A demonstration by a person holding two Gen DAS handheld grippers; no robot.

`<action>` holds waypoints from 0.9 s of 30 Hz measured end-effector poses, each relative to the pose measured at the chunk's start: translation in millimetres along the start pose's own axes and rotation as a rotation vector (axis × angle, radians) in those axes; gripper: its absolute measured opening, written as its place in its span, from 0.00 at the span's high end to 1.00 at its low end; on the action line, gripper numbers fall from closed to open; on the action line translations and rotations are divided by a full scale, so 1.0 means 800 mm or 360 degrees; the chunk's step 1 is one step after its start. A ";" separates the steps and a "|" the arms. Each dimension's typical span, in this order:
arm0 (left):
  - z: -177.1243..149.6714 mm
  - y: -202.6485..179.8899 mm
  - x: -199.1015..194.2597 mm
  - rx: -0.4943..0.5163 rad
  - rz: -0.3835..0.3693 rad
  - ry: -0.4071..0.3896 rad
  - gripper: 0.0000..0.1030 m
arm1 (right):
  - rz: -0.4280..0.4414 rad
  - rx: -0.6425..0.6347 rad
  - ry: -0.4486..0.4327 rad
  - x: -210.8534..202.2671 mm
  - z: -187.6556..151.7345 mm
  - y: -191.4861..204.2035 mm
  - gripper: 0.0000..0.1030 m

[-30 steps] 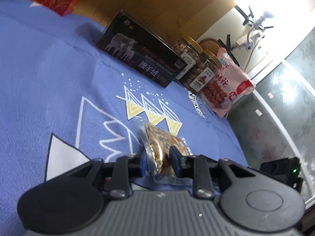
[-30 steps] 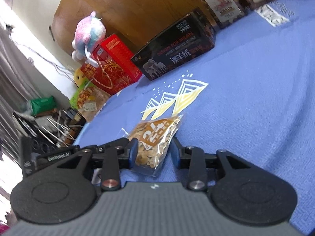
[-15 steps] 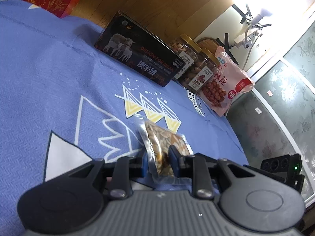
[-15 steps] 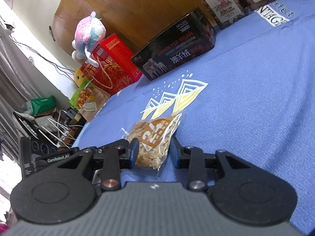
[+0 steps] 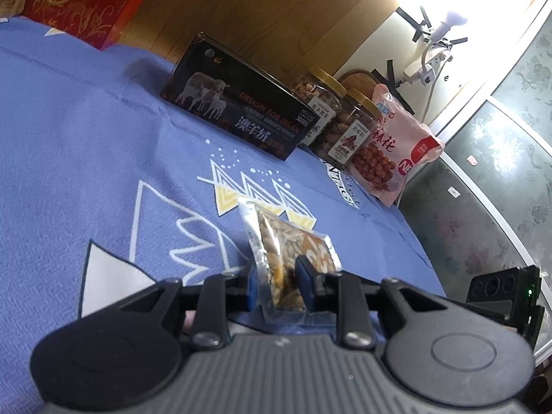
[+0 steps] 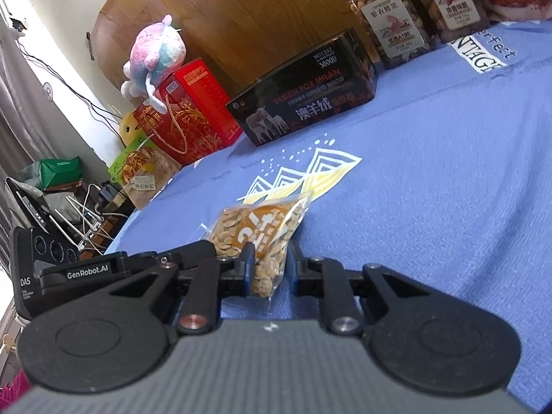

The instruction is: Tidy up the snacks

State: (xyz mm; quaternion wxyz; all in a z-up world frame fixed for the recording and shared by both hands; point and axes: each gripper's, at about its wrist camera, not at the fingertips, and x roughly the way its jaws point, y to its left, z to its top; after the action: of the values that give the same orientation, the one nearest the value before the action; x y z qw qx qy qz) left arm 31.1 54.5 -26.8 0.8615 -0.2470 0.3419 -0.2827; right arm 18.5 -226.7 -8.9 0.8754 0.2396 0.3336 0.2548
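Observation:
My left gripper is shut on a clear packet of seeds, held on edge just above the blue cloth. My right gripper is shut on a clear packet of flat beans with an orange label, also lifted a little off the cloth. At the far side stand a black box, two gold-lidded nut jars and a pink snack bag. The box and the jars also show in the right wrist view.
A red gift box with a plush toy on it stands at the far left, with a green snack bag beside it. The other gripper's body is close at the left. A glass door lies past the table's right edge.
Both grippers have closed tighter on their packets and lifted them slightly. The view has shifted a little toward the far row of snacks.

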 end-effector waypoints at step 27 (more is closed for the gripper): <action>0.275 -0.019 0.125 0.0272 0.0141 -0.0160 0.75 | -0.0156 -0.0248 -0.0323 0.135 0.235 0.008 0.77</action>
State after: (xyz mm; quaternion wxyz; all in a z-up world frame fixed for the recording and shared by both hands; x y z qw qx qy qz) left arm 247.4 28.7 79.3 0.9071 -0.1711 0.2836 -0.2597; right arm 219.6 -203.5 69.3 0.9320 0.1789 0.2338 0.2112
